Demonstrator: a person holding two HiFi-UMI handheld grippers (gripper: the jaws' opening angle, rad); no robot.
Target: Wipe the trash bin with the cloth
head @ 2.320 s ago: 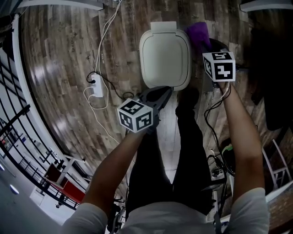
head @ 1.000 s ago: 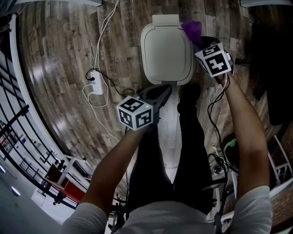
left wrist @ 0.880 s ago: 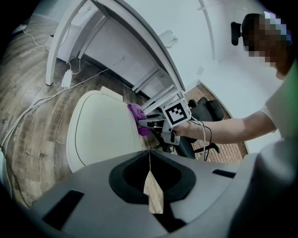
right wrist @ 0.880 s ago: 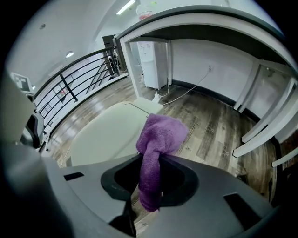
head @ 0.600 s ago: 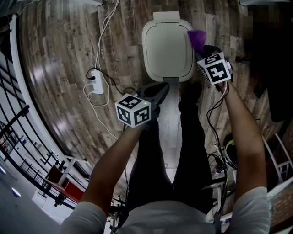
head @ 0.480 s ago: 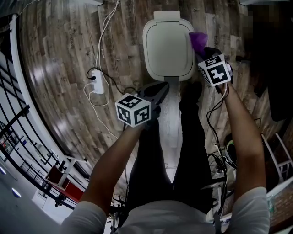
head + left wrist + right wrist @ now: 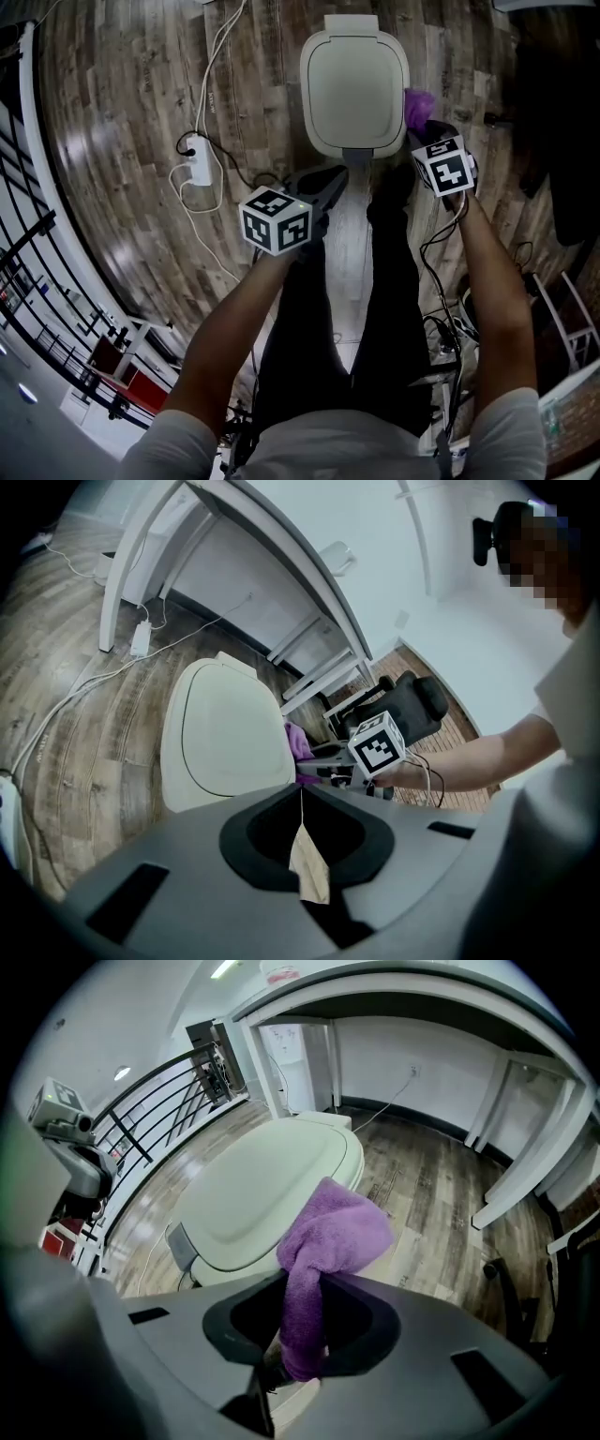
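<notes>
Gripping the one purple cloth, your right gripper has its jaws clamped on a hanging fold. The bunched rest bulges out beyond the tips. From your head view that gripper sits just off the near right corner of the single trash bin, with the cloth beside the bin's right edge. You cannot tell from these views whether cloth and bin touch.

Your left gripper, the second of the two, has its jaws pressed together with nothing between them. It points at the bin's near edge, close to the one grey pedal at the bin's front.

The bin stands on the wood floor, its pale lid down. Left of the bin lies one white power strip, and white cables run from it up past the bin's left side.
</notes>
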